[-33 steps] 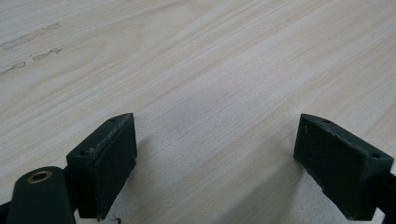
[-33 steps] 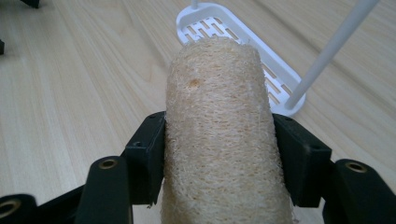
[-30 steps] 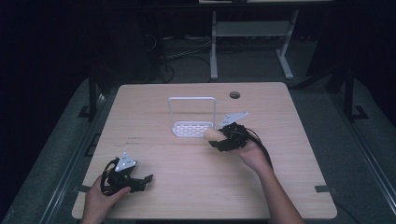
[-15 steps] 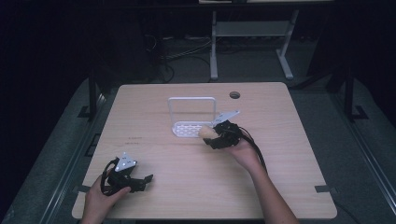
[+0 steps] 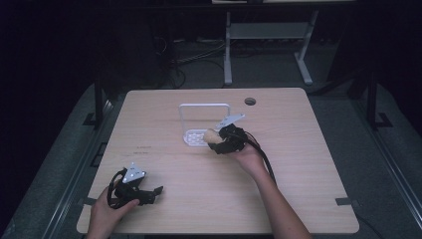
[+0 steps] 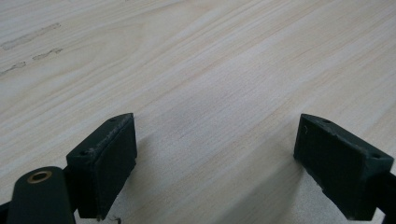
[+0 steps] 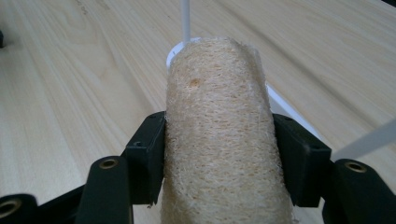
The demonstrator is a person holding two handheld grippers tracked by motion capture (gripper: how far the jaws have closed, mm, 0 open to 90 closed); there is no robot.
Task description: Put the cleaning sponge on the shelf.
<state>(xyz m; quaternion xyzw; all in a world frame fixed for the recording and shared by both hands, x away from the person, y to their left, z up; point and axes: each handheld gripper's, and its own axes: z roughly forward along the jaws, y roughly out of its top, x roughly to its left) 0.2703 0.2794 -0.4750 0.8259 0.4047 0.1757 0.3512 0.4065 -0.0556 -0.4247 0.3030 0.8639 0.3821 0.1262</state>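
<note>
Right now the wooden table (image 5: 298, 199) carries a small white rack (image 5: 201, 124): a perforated base w/ a tall wire frame standing over its far edge, near the table's middle. Nothing else lies on top.

Right gripper (image 5: 219, 142) sits at the rack's near-right corner, jaws clamped on a loofah sponge (image 7: 219, 140), a pale, fibrous roll. In the right gripper view the jaws pinch it on both sides about mid-length, and its far end points over the rack's white rim, w/ one frame wire just behind it. From the high view the sponge (image 5: 211, 135) hangs at the edge of the base, not yet resting inside; whether it touches the rim I can't tell.

Left gripper (image 5: 154, 191) rests near the table's front-left corner, well apart from the rack, jaws spread wide w/ bare wood between them.

Likely step: setting the sponge into the rack. Risks, as I judge them:
- sponge end bumps the frame wire or rim → the light rack slides or tips, since nothing braces it.
- release too early, w/ sponge half over the rim → it rolls off onto the table.
- soft sponge squashed in the jaws may spring and shift on release.
</note>
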